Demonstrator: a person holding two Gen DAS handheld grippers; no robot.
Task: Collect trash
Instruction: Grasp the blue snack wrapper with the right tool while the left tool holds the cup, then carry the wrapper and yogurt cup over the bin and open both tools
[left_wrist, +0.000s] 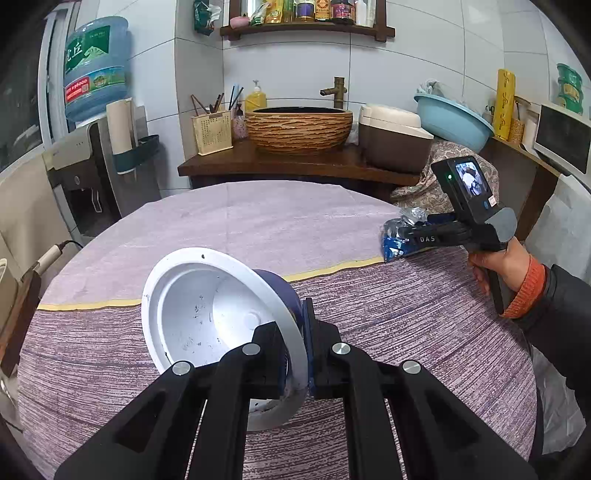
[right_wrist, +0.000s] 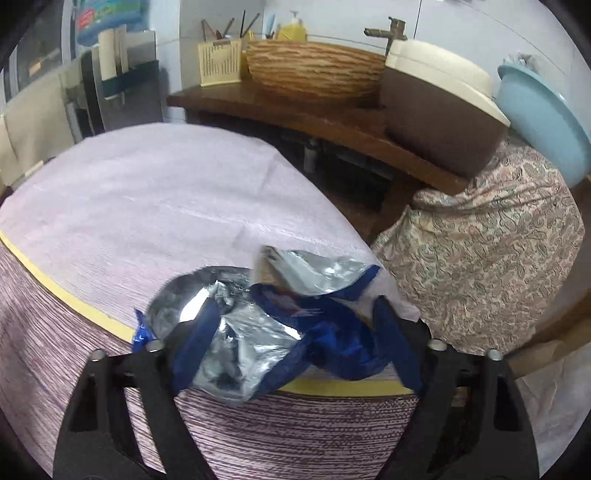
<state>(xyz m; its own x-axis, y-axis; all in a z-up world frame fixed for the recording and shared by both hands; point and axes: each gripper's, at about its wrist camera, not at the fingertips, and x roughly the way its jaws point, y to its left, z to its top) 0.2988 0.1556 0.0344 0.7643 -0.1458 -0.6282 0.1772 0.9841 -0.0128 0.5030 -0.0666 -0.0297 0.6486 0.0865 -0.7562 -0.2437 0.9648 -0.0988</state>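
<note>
left view: left gripper (left_wrist: 308, 347) pinched tight on the rim of the white bowl (left_wrist: 207, 314), tilted above the table (left_wrist: 406, 314).
bowl advice: hold it steady, mouth clear, ready for trash.
writing: "das" on the right gripper (left_wrist: 406, 236); the water jug's (left_wrist: 96, 66) label is unreadable.
right view: right gripper (right_wrist: 295, 343) wide apart, straddling the foil wrapper (right_wrist: 251, 332) near the table's far edge, pads not visibly pressing.
wrapper advice: close on the crumpled middle, then lift.
print: blurred.
</note>
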